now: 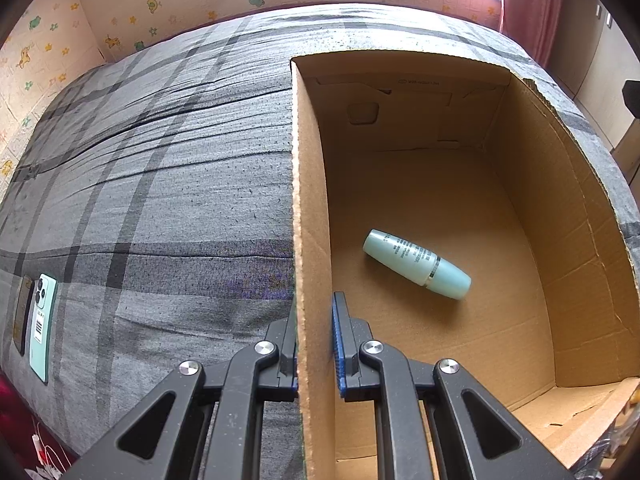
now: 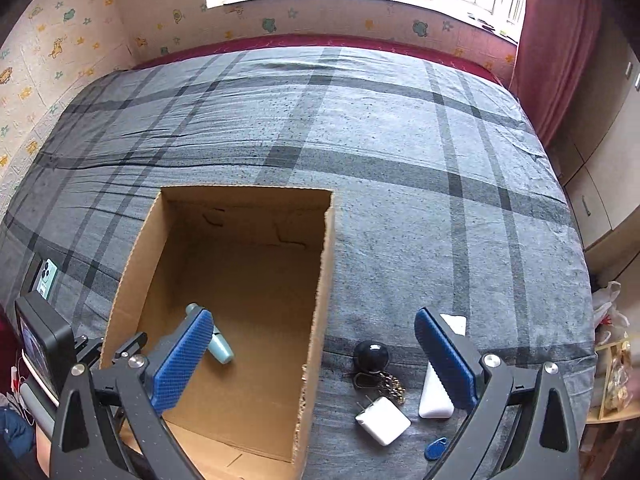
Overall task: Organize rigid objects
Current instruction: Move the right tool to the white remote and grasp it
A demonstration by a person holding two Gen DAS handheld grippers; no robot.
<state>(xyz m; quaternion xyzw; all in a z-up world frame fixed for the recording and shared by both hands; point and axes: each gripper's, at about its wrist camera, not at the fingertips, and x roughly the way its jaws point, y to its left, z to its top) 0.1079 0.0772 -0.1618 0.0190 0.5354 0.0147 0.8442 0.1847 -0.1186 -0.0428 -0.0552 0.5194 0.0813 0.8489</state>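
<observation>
At the far left, two phones (image 1: 38,320), one dark and one mint green, lie on the grey plaid bedspread (image 2: 400,140), apart from the work. Next, the left gripper (image 1: 316,344) pinches the left wall of the open brown cardboard box (image 1: 308,200), its jaws pressed onto the cardboard, steadying it. Inside, a pale teal plastic bottle (image 1: 416,264) lies on its side on the box floor, so one item looks already sorted. The right gripper (image 2: 312,360) hovers over the box's right wall with jaws spread wide and nothing between them. Right of the box wait a black round ball with a chain (image 2: 372,356), a white square charger plug (image 2: 383,420), a white oblong case (image 2: 434,396) and a blue key fob (image 2: 436,448). The next move probably calls for lowering onto one of these and closing squarely.
</observation>
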